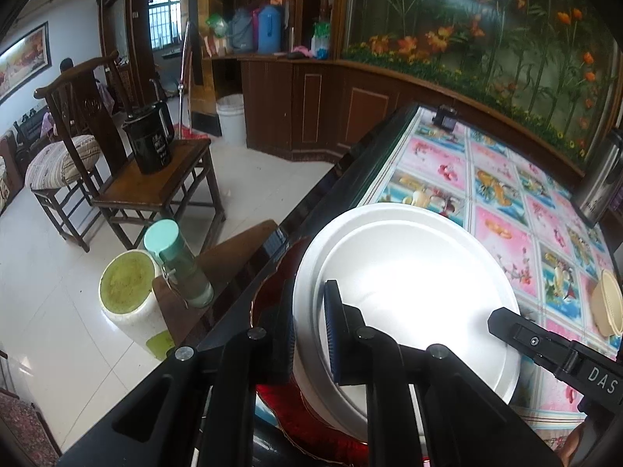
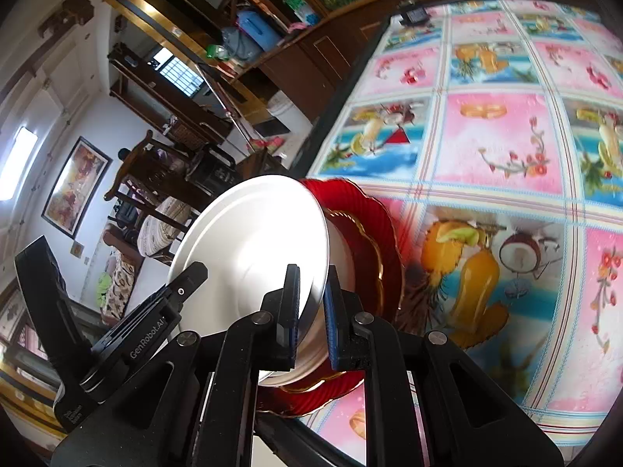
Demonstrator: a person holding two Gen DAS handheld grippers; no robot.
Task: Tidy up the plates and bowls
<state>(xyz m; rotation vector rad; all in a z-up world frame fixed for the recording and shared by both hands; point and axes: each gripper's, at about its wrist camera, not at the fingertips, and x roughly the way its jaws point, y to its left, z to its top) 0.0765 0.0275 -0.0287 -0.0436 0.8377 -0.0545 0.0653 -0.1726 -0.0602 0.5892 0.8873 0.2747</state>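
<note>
My left claw (image 1: 307, 334) pinches the near rim of the white plate (image 1: 409, 284); my right claw (image 2: 313, 311) is clamped on the same plate (image 2: 253, 257) from the other side; plate is plain glossy white, round, raised rim, bright glare in the centre; it sits tilted over a red scalloped plate (image 2: 373, 225) with gold edging, at the worktop (image 2: 506, 148) corner on the fruit-print cloth; beige bowl (image 1: 607, 303) lies well apart at the right edge.
</note>
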